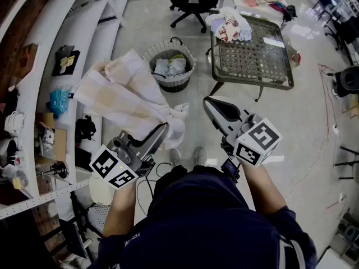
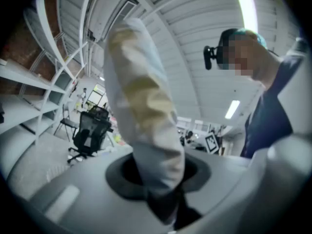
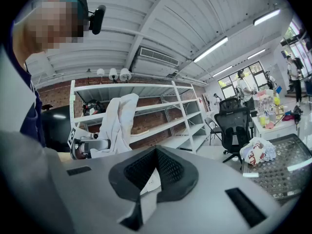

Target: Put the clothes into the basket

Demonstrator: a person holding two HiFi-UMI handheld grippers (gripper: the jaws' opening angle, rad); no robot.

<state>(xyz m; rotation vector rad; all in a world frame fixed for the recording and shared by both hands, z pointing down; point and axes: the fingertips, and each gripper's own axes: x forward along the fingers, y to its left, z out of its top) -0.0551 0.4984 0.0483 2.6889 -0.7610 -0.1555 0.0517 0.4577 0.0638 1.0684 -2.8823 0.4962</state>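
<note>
Cream-white cloth (image 2: 146, 130) is pinched between the left gripper's (image 2: 163, 191) closed jaws and spreads up and outward beyond their tips. The right gripper's (image 3: 156, 155) jaws are pressed together, beside the cloth but apart from it. Farther out ahead of both jaws stands the basket (image 1: 169, 66).

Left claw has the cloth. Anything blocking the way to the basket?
Nothing visible. The cloth in the left claw is held above bare floor, just short of the basket. The table stands beside the basket, clear of the path.
</note>
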